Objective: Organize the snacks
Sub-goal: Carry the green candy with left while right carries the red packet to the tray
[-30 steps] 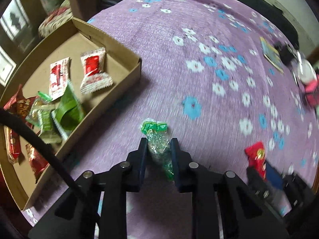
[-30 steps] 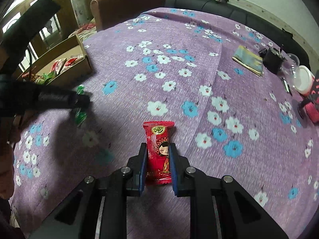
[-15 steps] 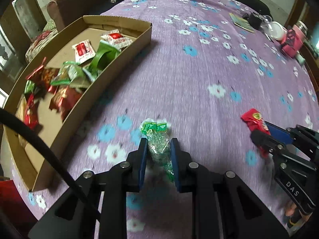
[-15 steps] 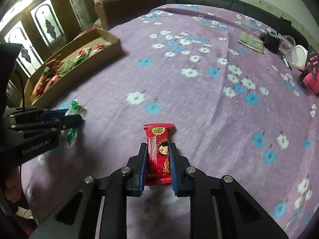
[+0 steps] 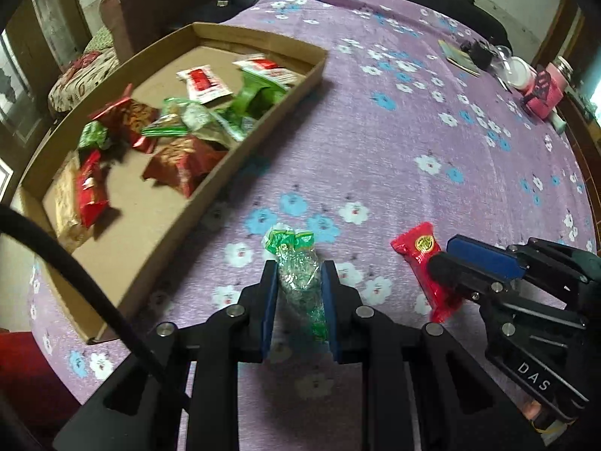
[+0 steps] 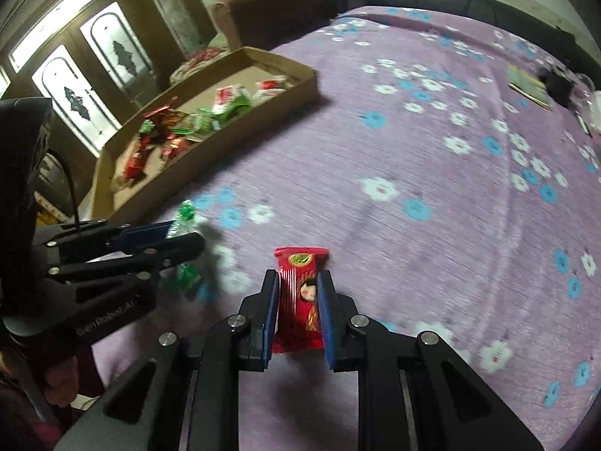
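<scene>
My left gripper [image 5: 299, 272] is shut on a clear snack packet with green ends [image 5: 296, 263], held above the purple flowered cloth. My right gripper [image 6: 298, 280] is shut on a red snack bar with a face printed on it [image 6: 300, 293]. In the left wrist view the right gripper [image 5: 449, 259] and its red bar [image 5: 422, 259] are just to the right. In the right wrist view the left gripper [image 6: 180, 235] is to the left. A shallow cardboard box [image 5: 263, 139] holding several red and green snack packets lies ahead on the left; it also shows in the right wrist view [image 6: 233, 143].
The table is covered by a purple cloth with white and blue flowers [image 5: 413, 131]. At the far right edge stand a booklet [image 5: 460, 58], a black object, a white lid [image 5: 520, 73] and a pink container [image 5: 544, 90]. Sofas and a glazed wooden door [image 6: 94, 75] lie beyond.
Both grippers have pulled back and up from the table with their snacks still held. The box now shows more fully, and the two grippers stand closer side by side.
</scene>
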A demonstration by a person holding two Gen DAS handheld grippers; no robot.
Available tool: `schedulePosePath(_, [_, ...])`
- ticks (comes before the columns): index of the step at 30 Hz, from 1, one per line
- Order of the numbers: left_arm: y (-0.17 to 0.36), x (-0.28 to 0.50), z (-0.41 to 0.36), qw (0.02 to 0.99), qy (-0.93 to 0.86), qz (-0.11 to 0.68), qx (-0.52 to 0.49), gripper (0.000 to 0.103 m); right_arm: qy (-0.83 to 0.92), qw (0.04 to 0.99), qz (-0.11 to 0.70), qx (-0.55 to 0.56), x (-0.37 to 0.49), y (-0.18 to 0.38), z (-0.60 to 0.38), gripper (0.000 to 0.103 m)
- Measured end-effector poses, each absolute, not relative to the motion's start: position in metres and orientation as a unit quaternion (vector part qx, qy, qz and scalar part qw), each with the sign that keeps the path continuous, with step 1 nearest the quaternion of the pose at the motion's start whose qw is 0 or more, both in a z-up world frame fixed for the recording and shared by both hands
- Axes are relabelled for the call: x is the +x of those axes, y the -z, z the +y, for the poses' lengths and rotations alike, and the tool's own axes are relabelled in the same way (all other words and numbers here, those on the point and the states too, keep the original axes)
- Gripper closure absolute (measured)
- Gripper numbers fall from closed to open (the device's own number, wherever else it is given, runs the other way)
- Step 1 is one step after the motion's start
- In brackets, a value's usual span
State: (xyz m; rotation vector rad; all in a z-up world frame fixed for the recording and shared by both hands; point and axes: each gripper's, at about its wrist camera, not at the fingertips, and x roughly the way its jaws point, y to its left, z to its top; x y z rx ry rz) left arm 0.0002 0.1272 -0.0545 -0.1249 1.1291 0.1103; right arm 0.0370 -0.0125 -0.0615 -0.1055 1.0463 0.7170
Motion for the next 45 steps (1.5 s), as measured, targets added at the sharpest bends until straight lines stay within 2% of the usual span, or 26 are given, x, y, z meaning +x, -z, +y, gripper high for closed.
schedulePosePath(4, [0.056, -0.005, 0.143, 0.839, -0.056, 0.537, -0.069, 0.078, -0.343, 0.789, 0.505, -0.067, 0.039, 0.07, 0.001, 0.085])
schedulePosePath(11, [0.066, -0.005, 0.146, 0.834, -0.054, 0.545, -0.072, 0.078, -0.34, 0.783, 0.499, -0.147, 0.035, 0.075, 0.029, 0.076])
schedulePosePath(12, [0.066, -0.004, 0.145, 0.834, -0.052, 0.545, -0.071, 0.078, -0.342, 0.783, 0.496, -0.151, 0.035, 0.076, 0.031, 0.077])
schedulePosePath(13, [0.066, -0.004, 0.144, 0.834, -0.051, 0.545, -0.069, 0.078, -0.339, 0.785, 0.494, -0.16, 0.035, 0.076, 0.032, 0.085])
schedulePosePath(16, [0.066, -0.005, 0.146, 0.835, -0.048, 0.544, -0.073, 0.078, -0.339, 0.785, 0.488, -0.177, 0.03, 0.075, 0.032, 0.086])
schedulePosePath(21, [0.06, -0.009, 0.144, 0.839, -0.045, 0.537, -0.075, 0.078, -0.337, 0.797, 0.48, -0.146, 0.03, 0.061, 0.023, 0.086])
schedulePosePath(27, [0.036, -0.015, 0.149, 0.851, -0.04, 0.516, -0.093, 0.078, -0.364, 0.805, 0.448, -0.137, 0.031, 0.032, 0.039, 0.085])
schedulePosePath(35, [0.0, -0.015, 0.207, 0.866, -0.097, 0.474, -0.128, 0.078, -0.419, 0.799, 0.407, -0.141, 0.042, 0.001, 0.095, 0.085])
schedulePosePath(45, [0.021, 0.008, 0.287, 0.838, -0.197, 0.488, -0.145, 0.078, -0.445, 0.771, 0.434, -0.138, 0.068, 0.031, 0.187, 0.085])
